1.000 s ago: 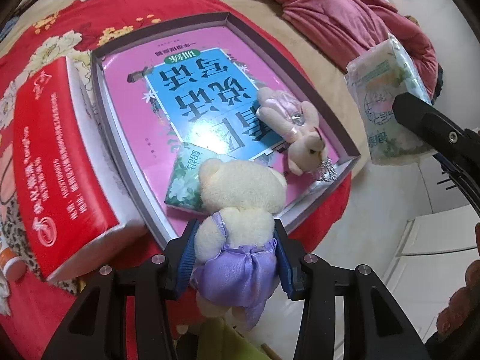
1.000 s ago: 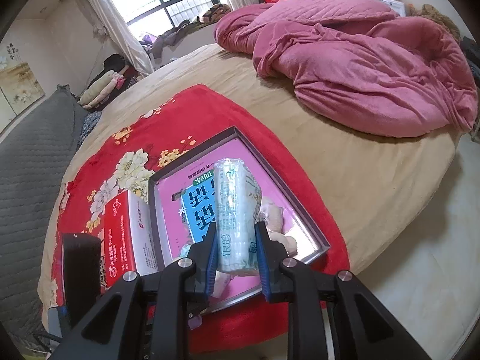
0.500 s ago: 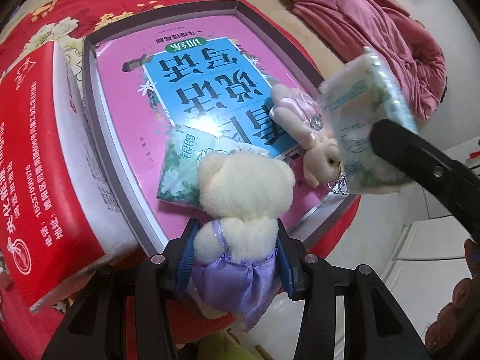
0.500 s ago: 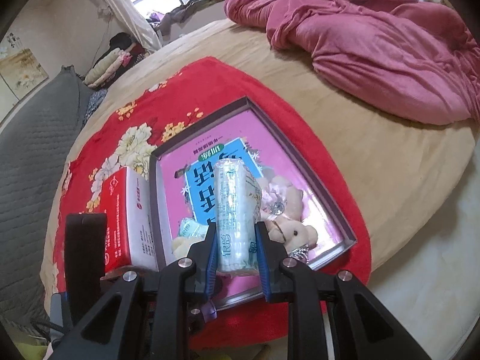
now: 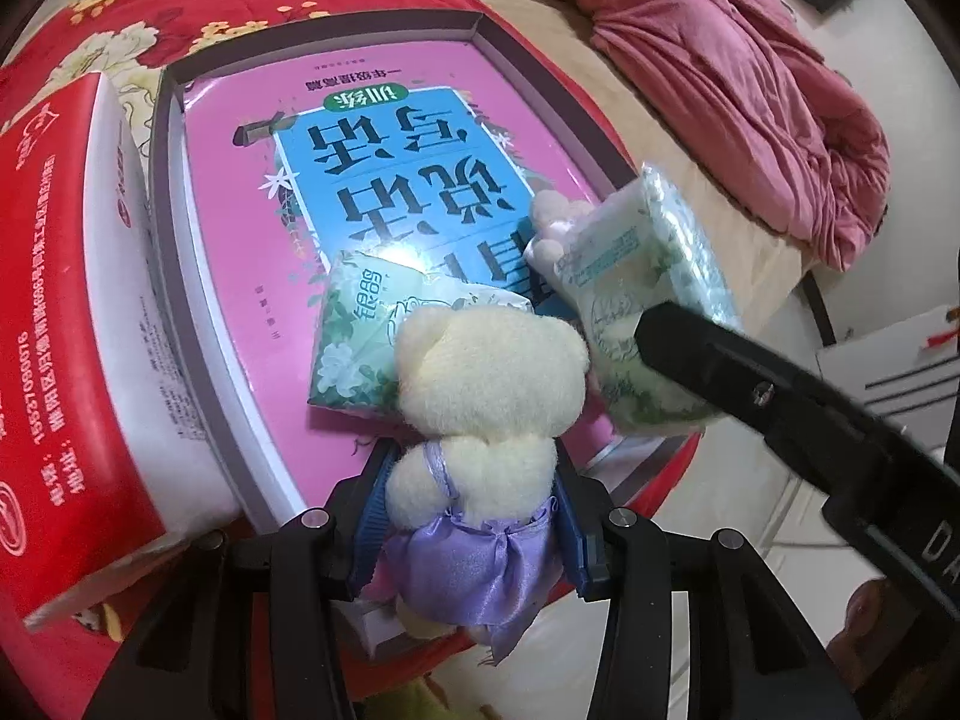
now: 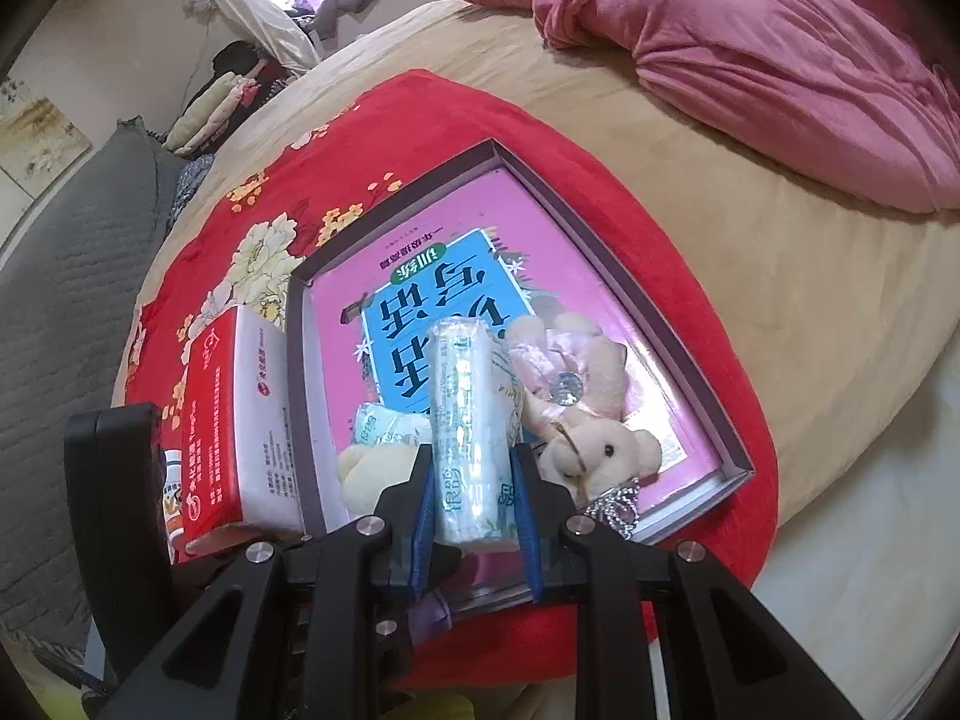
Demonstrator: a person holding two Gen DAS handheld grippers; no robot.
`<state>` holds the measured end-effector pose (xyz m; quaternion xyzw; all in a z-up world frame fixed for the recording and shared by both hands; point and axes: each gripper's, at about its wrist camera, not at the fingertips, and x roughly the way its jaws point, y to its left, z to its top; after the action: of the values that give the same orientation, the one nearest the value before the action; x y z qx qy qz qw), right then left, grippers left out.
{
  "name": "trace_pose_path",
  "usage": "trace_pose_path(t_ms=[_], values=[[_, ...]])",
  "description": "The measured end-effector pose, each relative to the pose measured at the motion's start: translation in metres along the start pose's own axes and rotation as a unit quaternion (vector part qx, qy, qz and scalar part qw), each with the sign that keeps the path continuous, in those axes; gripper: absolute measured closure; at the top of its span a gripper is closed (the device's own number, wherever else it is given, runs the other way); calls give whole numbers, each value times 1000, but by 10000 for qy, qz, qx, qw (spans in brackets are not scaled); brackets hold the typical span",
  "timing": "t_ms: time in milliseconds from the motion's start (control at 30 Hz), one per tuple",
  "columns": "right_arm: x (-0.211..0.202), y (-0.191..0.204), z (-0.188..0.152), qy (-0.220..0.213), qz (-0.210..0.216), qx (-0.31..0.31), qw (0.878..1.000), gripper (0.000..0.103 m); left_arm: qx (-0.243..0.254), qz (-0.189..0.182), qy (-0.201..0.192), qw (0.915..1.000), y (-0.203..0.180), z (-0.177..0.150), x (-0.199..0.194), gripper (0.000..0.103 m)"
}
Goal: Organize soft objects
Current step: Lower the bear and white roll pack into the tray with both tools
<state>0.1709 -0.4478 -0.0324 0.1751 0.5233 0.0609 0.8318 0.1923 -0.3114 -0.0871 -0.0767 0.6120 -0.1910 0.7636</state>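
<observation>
My left gripper (image 5: 471, 516) is shut on a cream teddy bear in a purple satin dress (image 5: 480, 420), held over the near edge of a shallow grey-rimmed box (image 5: 168, 156). A pink and blue book (image 5: 384, 138) lines the box. On it lie a green tissue pack (image 5: 366, 324) and a beige plush bear (image 6: 594, 420) in a pink dress. My right gripper (image 6: 474, 498) is shut on a second green tissue pack (image 6: 471, 420), held upright above the box's near right part. In the left wrist view that pack (image 5: 642, 300) hides most of the beige bear.
A red and white tissue box (image 5: 60, 312) stands left of the grey-rimmed box on a red floral blanket (image 6: 336, 168). A small bottle (image 6: 171, 492) sits beside it. A pink quilt (image 6: 750, 48) lies bunched on the beige bed (image 6: 780, 276). The floor is below right.
My right gripper has come down and inward with its tissue pack, from off the box's right side to over the beige bear. My left gripper has stayed over the box's near edge with its bear.
</observation>
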Motion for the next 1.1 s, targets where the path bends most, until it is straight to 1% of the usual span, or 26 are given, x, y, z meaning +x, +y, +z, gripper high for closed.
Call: trace_pose_path(t_ms=[133, 300, 367, 433, 600, 800, 900, 1000, 1100], values=[[2, -1, 2, 63, 13, -51, 10000, 78, -60, 22, -189, 9998, -5, 4, 2, 54], [2, -7, 7, 83, 64, 68, 9999, 78, -53, 113, -268, 9996, -11, 15, 6, 53], [3, -10, 8, 112, 99, 122, 9998, 78, 34, 259, -381, 9989, -13, 19, 6, 53], [5, -12, 9, 133, 140, 158, 9997, 78, 12, 264, -367, 9990, -12, 22, 8, 53], [11, -13, 9, 184, 160, 215, 9995, 78, -3, 239, -343, 9991, -10, 19, 6, 52], [17, -15, 11, 175, -4, 208, 9996, 78, 132, 310, -348, 9988, -11, 14, 7, 52], [17, -13, 15, 116, -147, 124, 9997, 78, 100, 276, -394, 9988, -12, 16, 8, 51], [15, -13, 20, -64, -209, 70, 9997, 78, 86, 279, -476, 9984, -12, 19, 6, 51], [19, -16, 22, -59, -312, 57, 9995, 78, 79, 309, -449, 9985, -12, 20, 7, 51]])
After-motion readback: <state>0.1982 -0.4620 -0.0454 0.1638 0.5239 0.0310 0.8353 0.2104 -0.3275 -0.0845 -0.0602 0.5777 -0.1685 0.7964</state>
